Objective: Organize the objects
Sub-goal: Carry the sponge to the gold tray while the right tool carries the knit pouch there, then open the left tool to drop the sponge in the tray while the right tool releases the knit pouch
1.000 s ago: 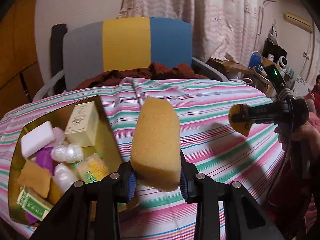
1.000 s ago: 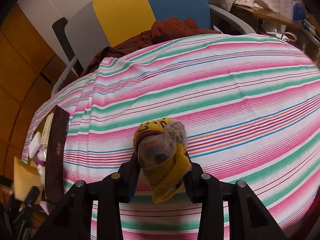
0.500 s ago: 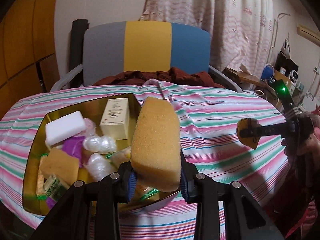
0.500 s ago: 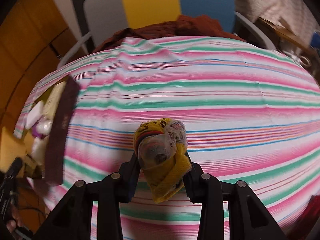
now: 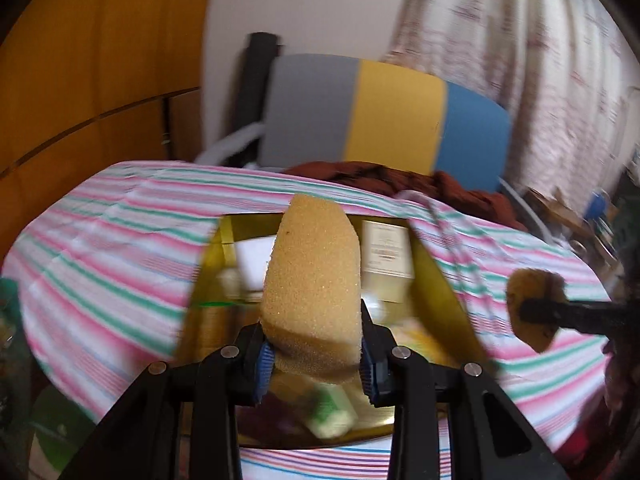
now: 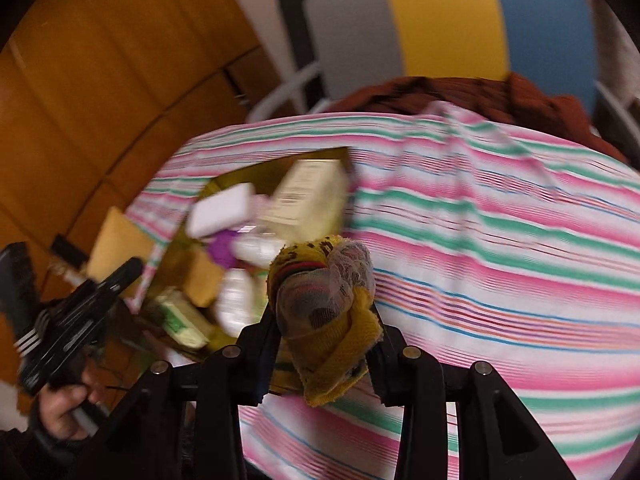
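From the left wrist camera, the left gripper is clamped on a tall yellow sponge, its blue pads pressing the sponge's lower sides so that it stands upright between the fingers. Right behind and below the sponge sits a gold box, open on the striped tablecloth near the table's front edge; inside it I can make out a cream carton toward the far right corner and a green-and-white packet near the front wall, the rest being smeared by blur. Out to the right, above the cloth, the right gripper reaches in, pinching a brownish-yellow lump. A chair with grey, yellow and blue panels stands at the table's far edge, a rust-red garment heaped on its seat. From the right wrist camera, the right gripper is closed on a yellow cloth bundle wrapped partly in white netting, held over the cloth just beside the gold box's right wall. In the box lie the cream carton, a white block, something purple and the green packet. At the left edge, a hand grips the left gripper's black handle.
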